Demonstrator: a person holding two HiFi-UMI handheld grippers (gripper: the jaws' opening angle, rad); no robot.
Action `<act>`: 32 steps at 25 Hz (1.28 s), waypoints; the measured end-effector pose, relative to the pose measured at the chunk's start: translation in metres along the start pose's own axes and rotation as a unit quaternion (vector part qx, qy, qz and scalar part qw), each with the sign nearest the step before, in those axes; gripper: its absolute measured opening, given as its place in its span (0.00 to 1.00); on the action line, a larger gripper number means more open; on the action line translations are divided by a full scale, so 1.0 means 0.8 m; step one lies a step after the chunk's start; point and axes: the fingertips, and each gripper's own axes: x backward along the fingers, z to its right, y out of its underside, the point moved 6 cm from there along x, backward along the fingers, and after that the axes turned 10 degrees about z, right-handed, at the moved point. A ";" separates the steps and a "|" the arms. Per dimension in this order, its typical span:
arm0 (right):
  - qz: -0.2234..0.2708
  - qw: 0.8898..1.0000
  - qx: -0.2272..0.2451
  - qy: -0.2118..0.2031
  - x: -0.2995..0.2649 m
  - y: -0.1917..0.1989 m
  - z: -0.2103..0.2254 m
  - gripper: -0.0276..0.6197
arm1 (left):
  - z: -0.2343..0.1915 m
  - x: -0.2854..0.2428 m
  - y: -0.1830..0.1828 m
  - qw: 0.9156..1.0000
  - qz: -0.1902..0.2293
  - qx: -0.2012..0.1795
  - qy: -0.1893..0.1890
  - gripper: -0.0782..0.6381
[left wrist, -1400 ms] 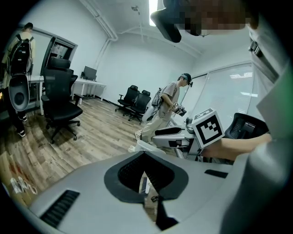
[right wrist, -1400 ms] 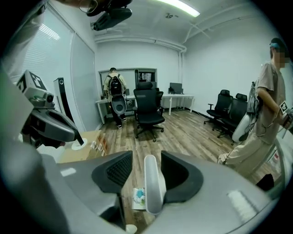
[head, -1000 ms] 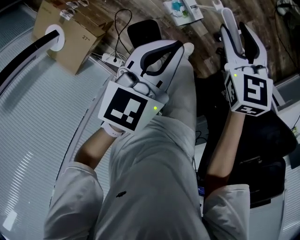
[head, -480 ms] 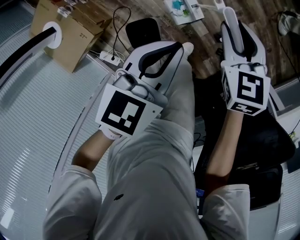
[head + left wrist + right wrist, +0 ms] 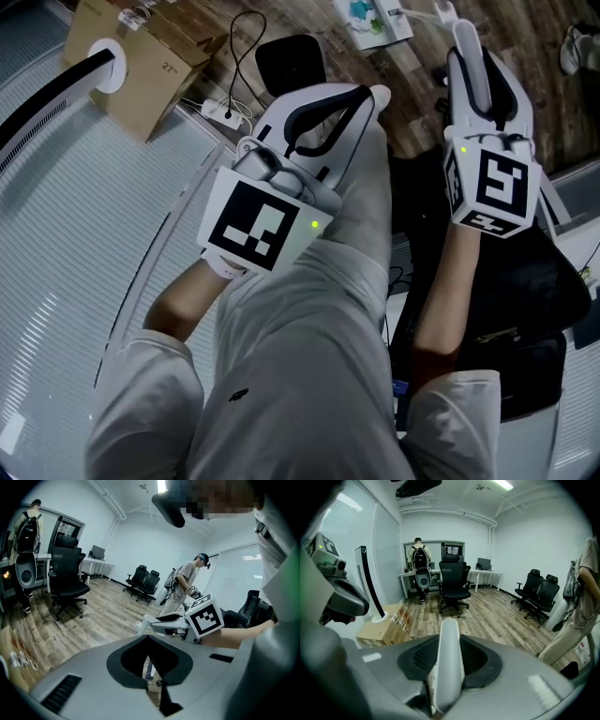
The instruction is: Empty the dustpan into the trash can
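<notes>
In the head view my right gripper is shut on a white handle that runs up between its jaws toward a flat white pan with teal bits on the wooden floor. The right gripper view shows that handle pressed between the dark pads of my right gripper. My left gripper is held over the person's leg, shut with nothing in it. The left gripper view shows my left gripper with its jaws together. A dark bulky thing lies under the right arm; I cannot tell whether it is the trash can.
A cardboard box and a white round stand base sit at upper left, with a power strip and cable beside them. Black office chairs and a person with a backpack stand farther off. Another person stands across the room.
The right gripper's jaws have drawn in onto the white handle. The left gripper has stayed shut and both hands have kept their places.
</notes>
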 end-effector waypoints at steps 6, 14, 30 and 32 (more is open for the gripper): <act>0.000 1.000 -0.018 0.014 0.005 -0.001 0.000 0.26 | -0.007 0.012 0.000 1.000 0.005 -0.002 -0.002 0.12; -0.008 0.999 -0.029 0.022 0.024 -0.003 -0.013 0.26 | -0.005 0.036 -0.002 1.000 0.015 -0.007 -0.004 0.12; 0.003 0.999 -0.026 0.044 0.101 -0.047 -0.042 0.26 | 0.021 0.088 -0.013 0.999 0.036 -0.024 0.006 0.12; 0.005 0.998 -0.027 0.048 0.116 -0.054 -0.046 0.26 | 0.025 0.097 -0.016 0.999 0.043 -0.027 0.004 0.12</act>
